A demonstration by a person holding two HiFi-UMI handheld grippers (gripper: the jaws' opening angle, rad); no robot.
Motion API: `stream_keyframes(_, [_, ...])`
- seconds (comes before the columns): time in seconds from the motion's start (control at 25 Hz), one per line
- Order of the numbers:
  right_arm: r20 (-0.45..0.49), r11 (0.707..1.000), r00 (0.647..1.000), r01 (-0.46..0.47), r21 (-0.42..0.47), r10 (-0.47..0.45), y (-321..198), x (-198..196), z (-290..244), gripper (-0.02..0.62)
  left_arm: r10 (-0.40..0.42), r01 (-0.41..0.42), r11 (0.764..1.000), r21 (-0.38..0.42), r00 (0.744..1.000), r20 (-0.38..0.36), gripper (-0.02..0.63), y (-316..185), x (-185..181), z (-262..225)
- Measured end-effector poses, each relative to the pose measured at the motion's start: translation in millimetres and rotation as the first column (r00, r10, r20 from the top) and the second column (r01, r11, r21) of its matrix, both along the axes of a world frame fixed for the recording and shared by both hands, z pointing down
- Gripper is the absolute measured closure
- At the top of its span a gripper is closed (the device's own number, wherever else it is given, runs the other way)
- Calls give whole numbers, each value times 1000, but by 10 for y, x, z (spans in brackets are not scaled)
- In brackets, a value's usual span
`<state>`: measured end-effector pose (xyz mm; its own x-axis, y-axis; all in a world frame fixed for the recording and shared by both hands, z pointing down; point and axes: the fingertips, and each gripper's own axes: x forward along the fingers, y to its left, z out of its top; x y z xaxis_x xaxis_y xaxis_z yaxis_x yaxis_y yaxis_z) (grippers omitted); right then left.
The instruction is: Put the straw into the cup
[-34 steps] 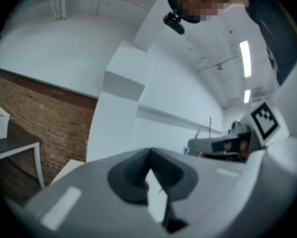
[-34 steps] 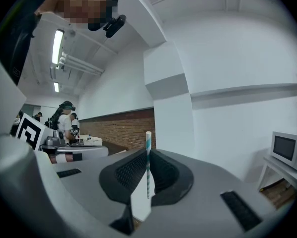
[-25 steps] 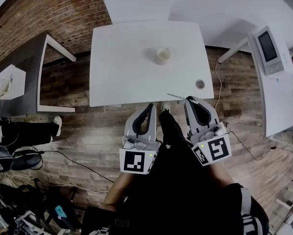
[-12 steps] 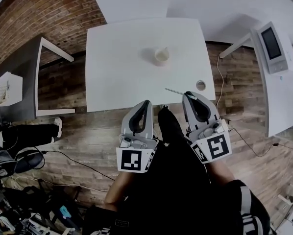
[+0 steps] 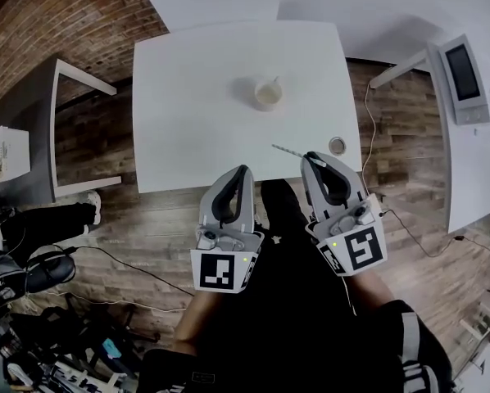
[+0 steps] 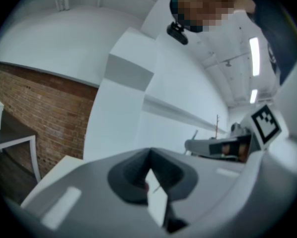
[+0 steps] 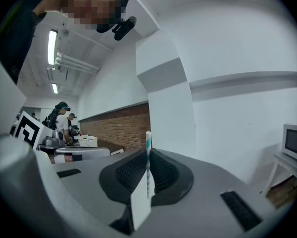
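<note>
A pale cup [image 5: 269, 95] stands upright near the middle of the white table [image 5: 188, 97]. My right gripper [image 5: 313, 161] is shut on a thin teal-and-white striped straw [image 5: 290, 152], which pokes out left and forward over the table's front edge, well short of the cup. In the right gripper view the straw [image 7: 148, 157] stands upright between the closed jaws of the right gripper [image 7: 148, 151]. My left gripper [image 5: 243, 173] hangs just off the table's front edge, shut, with nothing seen in it; in its own view the left gripper [image 6: 150, 153] points at white walls.
A small round lid-like disc [image 5: 337, 146] lies near the table's front right corner. A grey table [image 5: 32, 137] stands to the left, and a white counter with a screen device [image 5: 467, 72] to the right. Cables cross the wooden floor [image 5: 130, 219]. Other people [image 7: 61, 118] stand far off.
The table has drawn closer under both grippers. The right gripper with the straw has moved forward, so the straw now lies over the table's front edge. Both grippers stay shut.
</note>
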<state>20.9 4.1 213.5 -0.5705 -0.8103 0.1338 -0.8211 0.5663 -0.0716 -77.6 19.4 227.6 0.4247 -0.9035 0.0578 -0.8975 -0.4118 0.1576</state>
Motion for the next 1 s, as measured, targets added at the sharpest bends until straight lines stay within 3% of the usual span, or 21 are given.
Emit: stream_keyframes(1.0, [-25, 996, 999, 21, -84, -23, -828, 54, 720, 574, -8, 8, 992, -124, 1000, 0, 601, -820, 201, 726])
